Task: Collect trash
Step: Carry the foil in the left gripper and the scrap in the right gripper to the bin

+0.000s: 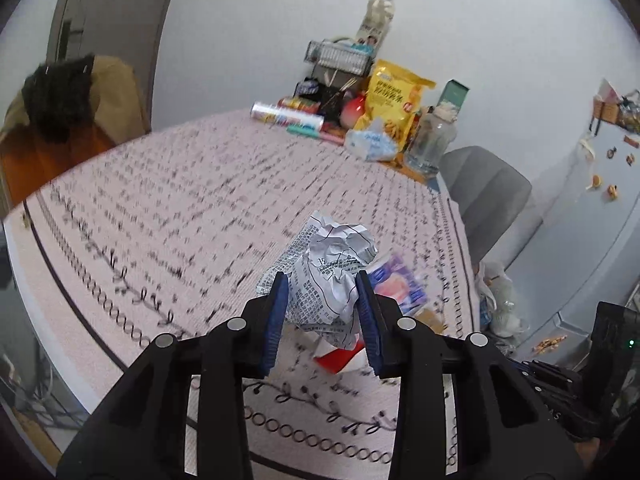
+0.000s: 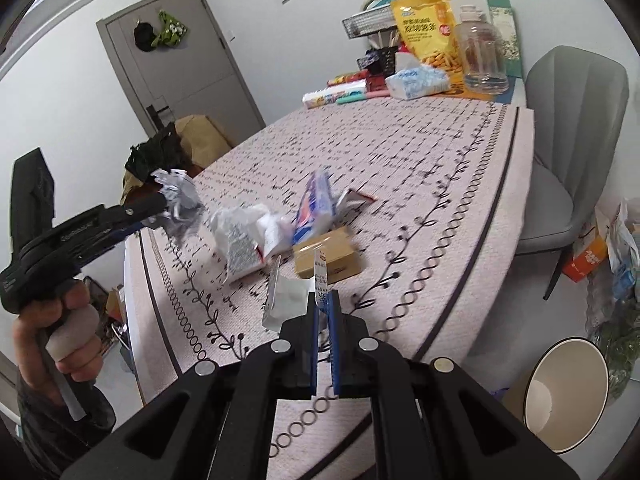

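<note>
Carrying both loads to the bin (image 2: 568, 396) (beside the worktop (image 2: 400, 152)) needs steady squeeze: left gripper (image 1: 322, 300) clamps crumpled paper (image 1: 336, 268), right gripper (image 2: 323, 312) pinches a thin wrapper (image 2: 288, 300), both lifted clear.

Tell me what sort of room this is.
Probably a home dining or kitchen area: a table under a patterned tablecloth, a grey chair pulled up to it, snack bags stacked by the wall, and a fridge with magnets.
</note>
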